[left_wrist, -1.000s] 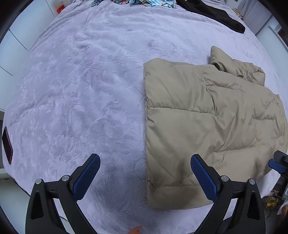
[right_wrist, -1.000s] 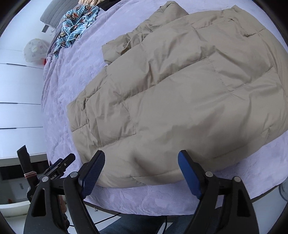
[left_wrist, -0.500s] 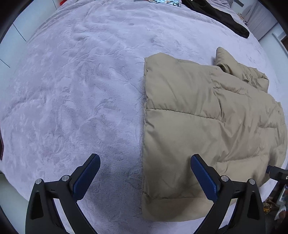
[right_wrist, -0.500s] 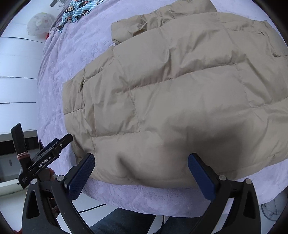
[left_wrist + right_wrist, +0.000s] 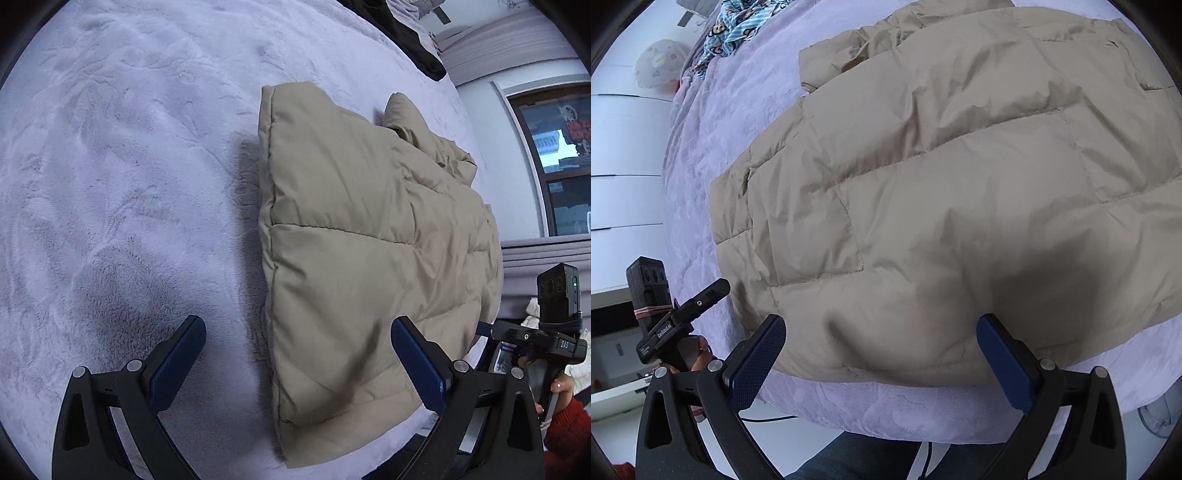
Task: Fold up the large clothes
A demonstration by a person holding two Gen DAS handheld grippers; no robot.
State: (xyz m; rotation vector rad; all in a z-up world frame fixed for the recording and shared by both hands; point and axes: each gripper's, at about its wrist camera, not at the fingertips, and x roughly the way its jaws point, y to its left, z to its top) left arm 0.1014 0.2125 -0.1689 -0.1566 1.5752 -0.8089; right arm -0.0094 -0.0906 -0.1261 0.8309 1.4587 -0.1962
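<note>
**Helper:** What is on the left?

**Me:** My left tool [image 5: 297, 363] hangs over the purple bed [image 5: 110, 184]. Its jaws are wide and hold nothing. They sit on each side of the long edge of the tan puffy coat [image 5: 362, 240], so I think I am lined up to grab that edge.

**Helper:** And the right?

**Me:** My right tool [image 5: 881, 363] has just been opening its jaws. They are wide now, with nothing in them. It hangs just above the coat's near edge [image 5: 923, 221], by the side of the bed.

**Helper:** Which way does the coat lie?

**Me:** Flat, near my edge of the bed. In the left view its long way runs away from me, with a bunched part, maybe the collar, at the far end.
</note>
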